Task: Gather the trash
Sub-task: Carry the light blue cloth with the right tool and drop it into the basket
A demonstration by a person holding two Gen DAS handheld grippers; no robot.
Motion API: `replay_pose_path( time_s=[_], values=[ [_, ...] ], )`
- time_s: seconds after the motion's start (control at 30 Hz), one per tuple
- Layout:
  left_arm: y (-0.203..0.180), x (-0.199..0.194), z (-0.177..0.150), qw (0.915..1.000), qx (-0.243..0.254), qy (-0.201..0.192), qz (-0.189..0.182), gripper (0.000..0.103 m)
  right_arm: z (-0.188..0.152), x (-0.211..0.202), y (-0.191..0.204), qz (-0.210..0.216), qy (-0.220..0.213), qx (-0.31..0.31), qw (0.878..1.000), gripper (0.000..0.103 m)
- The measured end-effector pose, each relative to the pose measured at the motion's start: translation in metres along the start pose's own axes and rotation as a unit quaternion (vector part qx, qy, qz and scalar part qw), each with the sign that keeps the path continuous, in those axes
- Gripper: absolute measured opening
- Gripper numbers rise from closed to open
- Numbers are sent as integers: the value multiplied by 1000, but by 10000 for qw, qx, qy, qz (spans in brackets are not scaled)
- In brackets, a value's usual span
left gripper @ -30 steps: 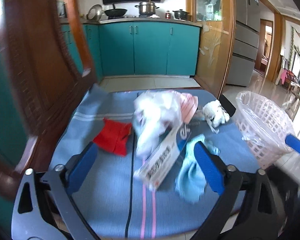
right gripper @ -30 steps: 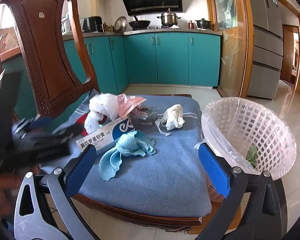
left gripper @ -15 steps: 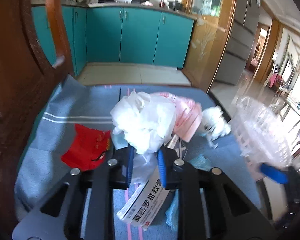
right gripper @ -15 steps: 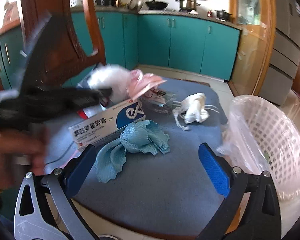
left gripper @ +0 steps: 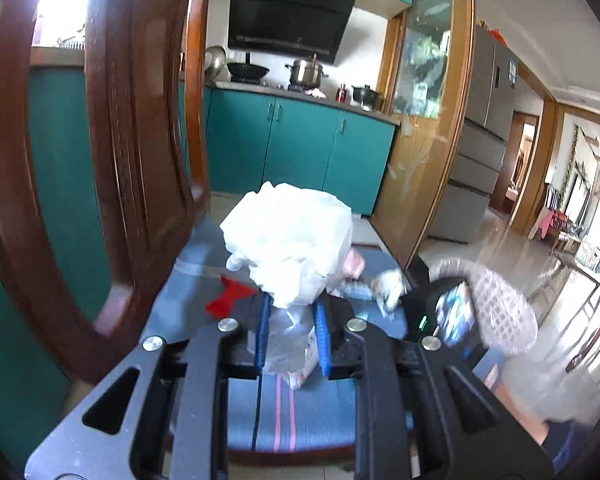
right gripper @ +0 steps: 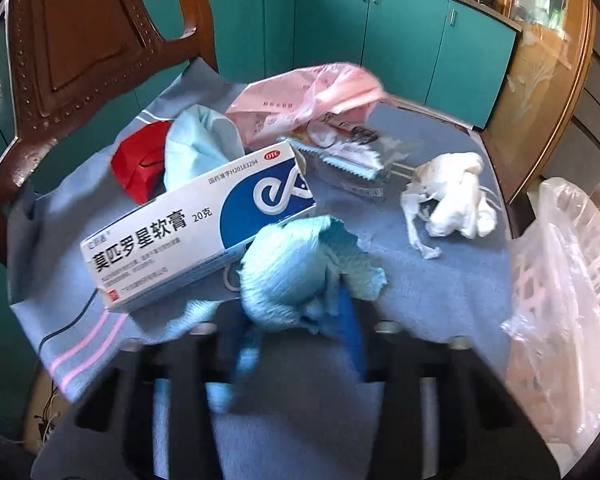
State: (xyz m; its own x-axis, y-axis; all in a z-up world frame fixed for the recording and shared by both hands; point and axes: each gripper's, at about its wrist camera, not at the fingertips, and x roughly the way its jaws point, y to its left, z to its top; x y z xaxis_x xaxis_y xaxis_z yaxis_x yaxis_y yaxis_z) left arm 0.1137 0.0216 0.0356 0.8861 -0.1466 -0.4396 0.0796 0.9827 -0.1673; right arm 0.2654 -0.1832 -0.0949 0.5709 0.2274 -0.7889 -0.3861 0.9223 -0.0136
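My left gripper [left gripper: 291, 322] is shut on a crumpled white plastic bag [left gripper: 290, 246] and holds it above the blue seat cushion [left gripper: 284, 412]. My right gripper [right gripper: 296, 320] is shut on a crumpled light blue tissue [right gripper: 296, 276] low over the cushion [right gripper: 440, 280]. On the cushion lie a white and blue medicine box [right gripper: 196, 224], a pink plastic bag [right gripper: 308, 100], a red packet [right gripper: 140, 160], a white tissue wad [right gripper: 456, 196] and a clear wrapper [right gripper: 352, 152]. The white trash basket [right gripper: 564, 304] with a plastic liner stands to the right; it also shows in the left wrist view [left gripper: 496, 312].
The carved wooden chair back [right gripper: 72, 40] rises at the left. Teal kitchen cabinets [left gripper: 296, 144] stand behind. A black cable [right gripper: 72, 320] runs over the cushion's front left. A pale blue cloth [right gripper: 198, 144] lies behind the box.
My left gripper closed on the white bag and lifted it off the pile. My right gripper moved in to the blue tissue and closed on it.
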Motion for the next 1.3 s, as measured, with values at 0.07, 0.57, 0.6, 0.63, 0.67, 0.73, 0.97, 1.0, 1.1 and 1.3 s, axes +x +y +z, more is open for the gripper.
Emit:
replay_pose_path(
  time_s=[0.07, 0.57, 0.6, 0.63, 0.67, 0.73, 0.97, 1.0, 1.1, 1.3],
  values=[
    [-2, 3, -5, 9999, 72, 114, -3, 20, -2, -18, -2, 78, -142, 82, 9998, 25],
    [-1, 28, -16, 9978, 242, 618, -9, 20, -42, -140, -30, 367, -1681, 553, 9835, 24],
    [0, 28, -17, 9976, 259, 641, 2, 20, -40, -137, -30, 381, -1641, 540, 9842, 24],
    [1, 28, -18, 9975, 269, 652, 11, 20, -41, -134, -29, 395, -1591, 524, 9851, 24],
    [3, 29, -15, 9974, 277, 664, 16, 21, -41, -131, -26, 397, -1543, 498, 9860, 24],
    [1, 29, -16, 9972, 292, 685, 31, 21, -40, -127, -28, 412, -1487, 459, 9870, 24],
    [-3, 35, -16, 9966, 340, 745, 42, 21, -39, -126, -26, 420, -1444, 447, 9876, 24],
    [-3, 35, -16, 9966, 345, 750, 39, 21, -39, -125, -26, 419, -1438, 447, 9877, 24],
    [-3, 37, -16, 9965, 343, 767, 47, 21, -38, -124, -26, 418, -1434, 452, 9877, 24],
    [-3, 39, -17, 9963, 368, 779, 43, 22, -38, -124, -27, 424, -1442, 462, 9876, 24]
  ],
)
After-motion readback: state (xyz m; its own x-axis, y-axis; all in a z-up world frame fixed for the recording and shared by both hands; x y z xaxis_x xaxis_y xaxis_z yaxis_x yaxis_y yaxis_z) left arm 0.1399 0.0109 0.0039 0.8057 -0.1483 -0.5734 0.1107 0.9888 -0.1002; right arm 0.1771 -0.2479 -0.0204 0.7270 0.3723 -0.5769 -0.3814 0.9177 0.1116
